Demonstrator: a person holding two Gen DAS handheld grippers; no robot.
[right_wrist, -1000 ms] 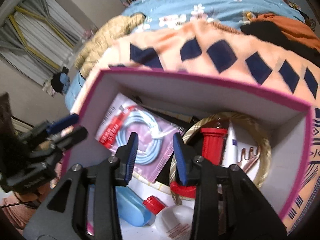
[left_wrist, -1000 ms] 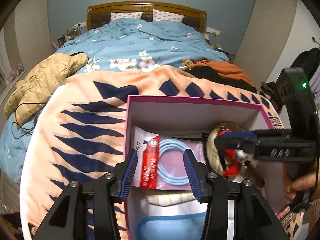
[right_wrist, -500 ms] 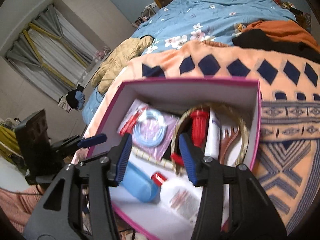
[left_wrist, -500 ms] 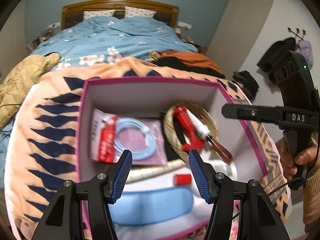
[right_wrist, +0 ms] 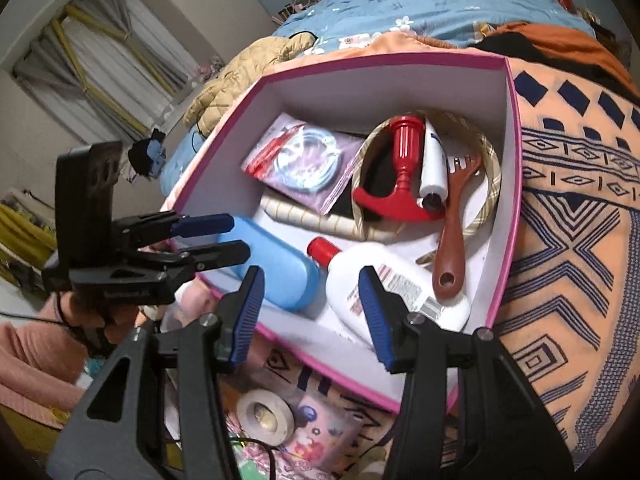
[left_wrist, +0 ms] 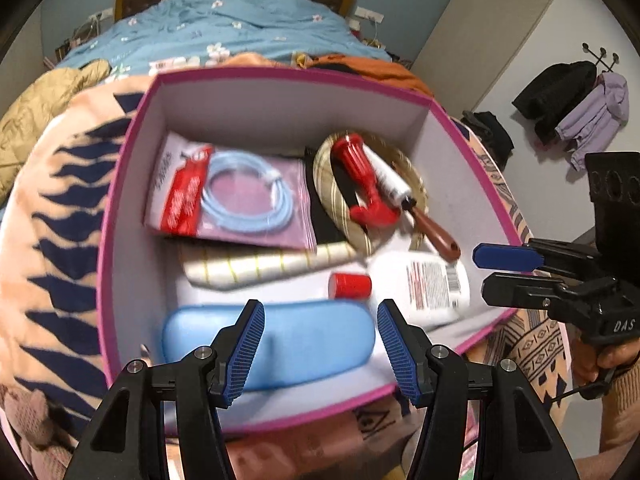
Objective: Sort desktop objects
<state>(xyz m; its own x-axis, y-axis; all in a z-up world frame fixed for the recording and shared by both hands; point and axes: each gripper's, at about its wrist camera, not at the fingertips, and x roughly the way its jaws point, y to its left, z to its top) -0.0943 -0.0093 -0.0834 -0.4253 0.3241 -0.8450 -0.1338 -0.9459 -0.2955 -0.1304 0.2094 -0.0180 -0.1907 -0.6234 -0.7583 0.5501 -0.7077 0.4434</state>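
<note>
1. Pink-rimmed box (left_wrist: 120, 208) on patterned blanket (right_wrist: 568, 208), bed (left_wrist: 224, 28) beyond.
2. Inside, far left: bagged blue cable (left_wrist: 240, 196); far right: red tool (left_wrist: 362, 184) and brown comb (right_wrist: 450, 240) lying across striped ring (left_wrist: 332, 200).
3. Near left: blue case (left_wrist: 312, 340); near right: white bottle (left_wrist: 424, 284) (red cap toward the case).
4. Left gripper (left_wrist: 320, 350) above the case, jaws spread, nothing pinched.
5. Right gripper (right_wrist: 310, 316) over near rim, jaws spread, empty.
6. Tape roll (right_wrist: 264, 416) outside, near side.
</note>
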